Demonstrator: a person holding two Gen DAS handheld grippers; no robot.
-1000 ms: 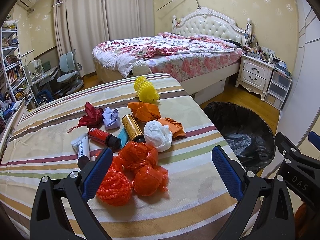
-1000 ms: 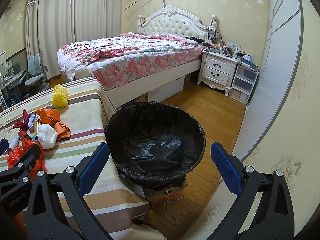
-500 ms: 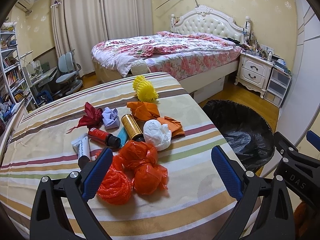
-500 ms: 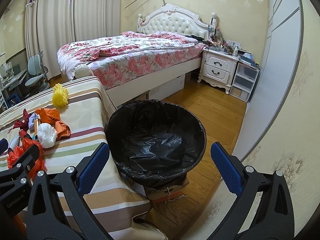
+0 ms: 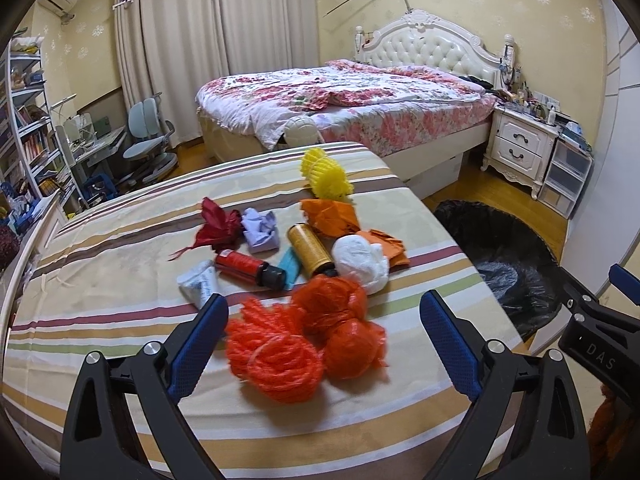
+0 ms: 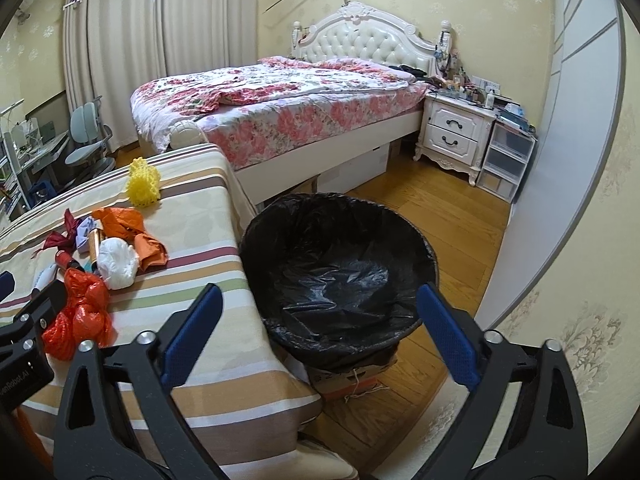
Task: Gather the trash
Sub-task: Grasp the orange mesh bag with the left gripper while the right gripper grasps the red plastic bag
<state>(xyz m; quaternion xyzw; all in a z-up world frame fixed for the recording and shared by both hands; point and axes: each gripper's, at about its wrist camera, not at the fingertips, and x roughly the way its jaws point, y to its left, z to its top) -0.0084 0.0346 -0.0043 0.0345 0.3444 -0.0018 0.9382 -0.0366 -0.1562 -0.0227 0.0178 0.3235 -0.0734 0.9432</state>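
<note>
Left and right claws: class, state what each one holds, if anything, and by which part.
Nothing is held. The left claw is closing around air above the orange mesh netting bundle; the right claw is closing empty above the black-lined trash bin.

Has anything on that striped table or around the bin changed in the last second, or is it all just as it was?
The left tongs have edged closer to the orange net bundles, which now look larger between the closing jaws, untouched. The right tongs, also closing, hang over the bin, holding nothing. The trash on the table has not moved.
</note>
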